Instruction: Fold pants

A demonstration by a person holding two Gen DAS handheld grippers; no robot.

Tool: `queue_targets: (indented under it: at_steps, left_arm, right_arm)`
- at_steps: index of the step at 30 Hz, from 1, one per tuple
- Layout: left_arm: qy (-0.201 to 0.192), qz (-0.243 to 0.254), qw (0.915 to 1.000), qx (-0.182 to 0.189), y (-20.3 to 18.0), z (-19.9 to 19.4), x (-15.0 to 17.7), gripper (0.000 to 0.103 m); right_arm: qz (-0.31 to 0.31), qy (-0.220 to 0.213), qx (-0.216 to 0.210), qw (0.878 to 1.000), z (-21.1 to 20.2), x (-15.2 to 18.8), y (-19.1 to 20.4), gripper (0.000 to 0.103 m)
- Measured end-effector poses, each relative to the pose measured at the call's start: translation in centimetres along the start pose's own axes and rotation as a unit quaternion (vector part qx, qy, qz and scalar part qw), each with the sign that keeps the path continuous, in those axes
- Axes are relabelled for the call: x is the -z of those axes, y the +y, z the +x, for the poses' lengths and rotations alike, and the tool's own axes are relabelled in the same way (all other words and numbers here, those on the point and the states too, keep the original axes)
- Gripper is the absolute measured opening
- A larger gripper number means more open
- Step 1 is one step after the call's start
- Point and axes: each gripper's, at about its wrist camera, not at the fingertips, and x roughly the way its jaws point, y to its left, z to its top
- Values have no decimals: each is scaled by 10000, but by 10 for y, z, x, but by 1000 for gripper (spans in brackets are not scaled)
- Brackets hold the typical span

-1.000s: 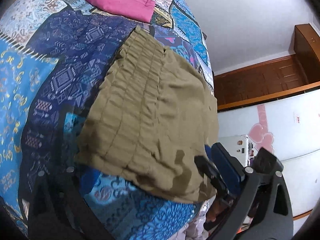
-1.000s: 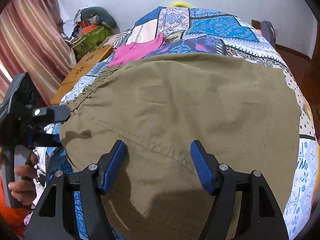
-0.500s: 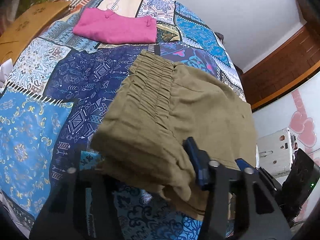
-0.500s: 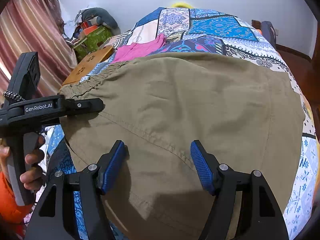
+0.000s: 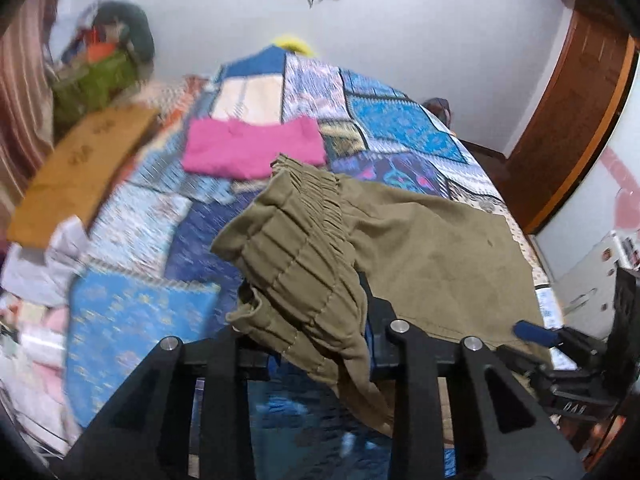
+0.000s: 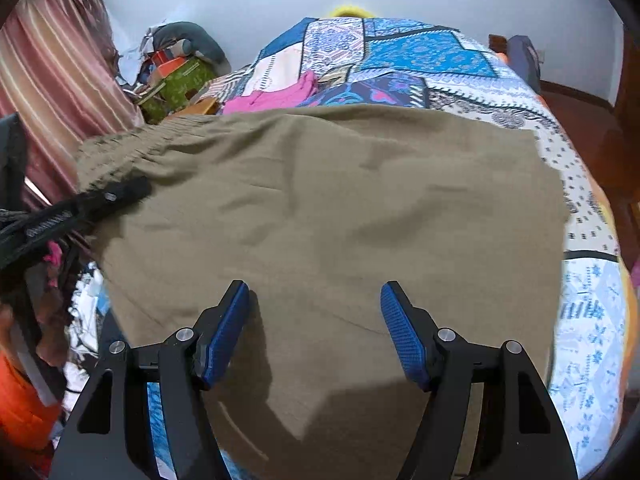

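Left wrist view: left gripper (image 5: 316, 344) — jaws just closing — pinches the waistband of the pants (image 5: 436, 256) on the bed (image 5: 132, 320); right gripper (image 6: 316, 336) gapes, empty — final fold pending.

A bed under a blue patchwork-patterned cover (image 6: 420, 52) carries olive-green cloth pants (image 6: 340, 208) near its front edge, and a folded pink garment (image 5: 252, 148) farther back.
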Motion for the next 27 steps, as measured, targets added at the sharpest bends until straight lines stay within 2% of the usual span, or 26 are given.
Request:
queue_targets:
  at_steps: [8,14,18,21,27]
  left_arm:
    - [-515,197,9974,-464,25,-40,-13,30]
    - [-792,478,9948,-424,10,-56,-20,30]
    - [-859,780,9931,-161,-18,-62,-21,29]
    - [-830,1029,9909,247,-39,-66,-22,28]
    - [-847,1582,9823,540,-81,-69,-18,28]
  right_arm:
    - [176,-47,197,9996,-15,13,-19,66]
    - [66,68,416,9991,-15,23,-22,66]
    - [116,86,370,9992,-11,26,-25,66]
    - [222,87,272,9993,-9,26,-29,67]
    - [248,60,269,9993,-9,27,-30,69]
